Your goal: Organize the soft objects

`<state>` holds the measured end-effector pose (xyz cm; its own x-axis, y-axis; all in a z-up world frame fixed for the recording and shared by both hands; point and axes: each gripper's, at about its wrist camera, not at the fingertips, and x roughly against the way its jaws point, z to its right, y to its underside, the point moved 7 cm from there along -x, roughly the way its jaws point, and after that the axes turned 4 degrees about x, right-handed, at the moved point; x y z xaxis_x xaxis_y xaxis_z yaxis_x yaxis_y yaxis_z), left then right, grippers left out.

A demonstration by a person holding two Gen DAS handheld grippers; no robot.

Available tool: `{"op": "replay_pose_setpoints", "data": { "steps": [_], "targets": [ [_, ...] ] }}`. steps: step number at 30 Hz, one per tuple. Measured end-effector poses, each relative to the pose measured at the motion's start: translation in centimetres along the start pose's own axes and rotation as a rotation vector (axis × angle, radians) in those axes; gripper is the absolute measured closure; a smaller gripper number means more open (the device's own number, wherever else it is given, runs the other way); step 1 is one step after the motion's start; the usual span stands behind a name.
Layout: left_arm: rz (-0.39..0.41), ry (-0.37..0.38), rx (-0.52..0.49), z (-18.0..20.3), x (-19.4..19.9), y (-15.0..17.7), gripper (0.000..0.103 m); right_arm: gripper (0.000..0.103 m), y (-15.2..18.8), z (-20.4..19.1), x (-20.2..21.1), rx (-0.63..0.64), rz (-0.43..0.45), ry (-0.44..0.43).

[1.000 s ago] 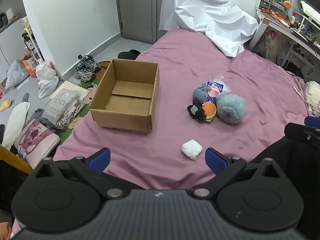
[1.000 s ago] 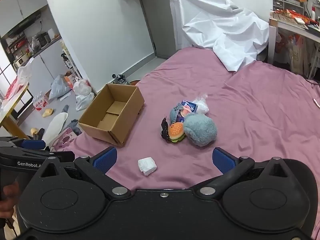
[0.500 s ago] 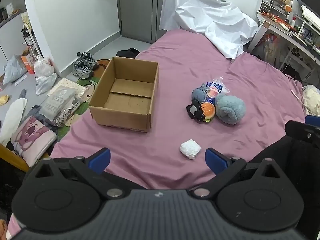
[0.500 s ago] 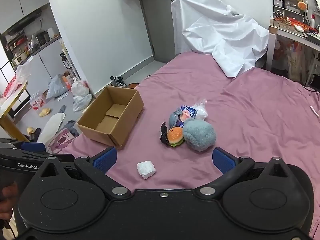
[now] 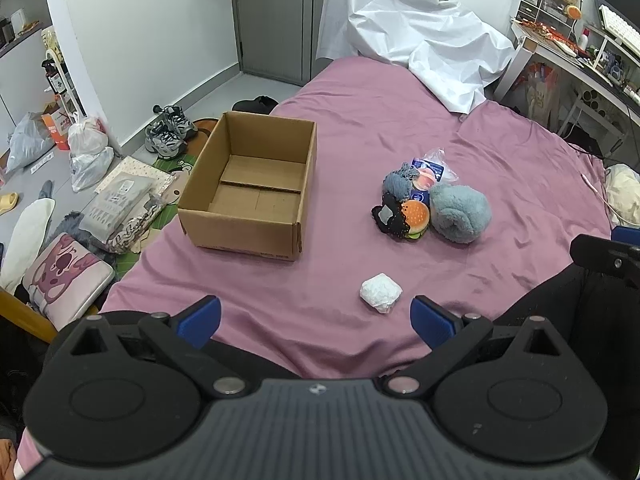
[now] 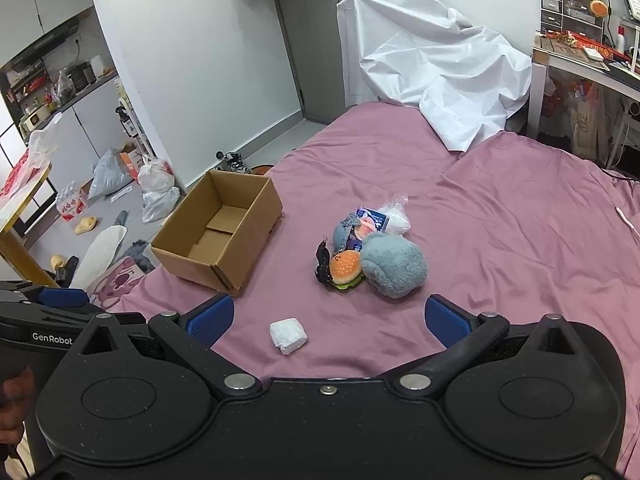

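Both tools, left [image 5: 316, 322] and right [image 6: 329, 314], are held apart above the bed [image 5: 360, 128]; the wad [image 5: 380, 292] ahead could be crushed or nudged away.

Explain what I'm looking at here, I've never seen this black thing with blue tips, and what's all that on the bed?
Those are two handheld grippers, one in each of a person's hands, each with a camera looking along its blue fingers. One picture comes from the left gripper, the other from the right gripper. Both are open and hold nothing. On the purple bed sit an empty cardboard box, a small white bundle and a pile of soft toys, including a plush burger.
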<state>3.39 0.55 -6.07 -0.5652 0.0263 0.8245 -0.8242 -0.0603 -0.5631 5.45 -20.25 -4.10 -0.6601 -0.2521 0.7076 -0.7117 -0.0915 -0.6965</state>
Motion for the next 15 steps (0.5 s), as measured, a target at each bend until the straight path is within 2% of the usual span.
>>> {"op": "replay_pose_setpoints", "data": {
  "steps": [15],
  "targets": [
    [0.001, -0.005, -0.011, 0.18, 0.17, 0.48, 0.003, 0.0, 0.12, 0.52, 0.26, -0.012, 0.006, 0.008]
  ]
}}
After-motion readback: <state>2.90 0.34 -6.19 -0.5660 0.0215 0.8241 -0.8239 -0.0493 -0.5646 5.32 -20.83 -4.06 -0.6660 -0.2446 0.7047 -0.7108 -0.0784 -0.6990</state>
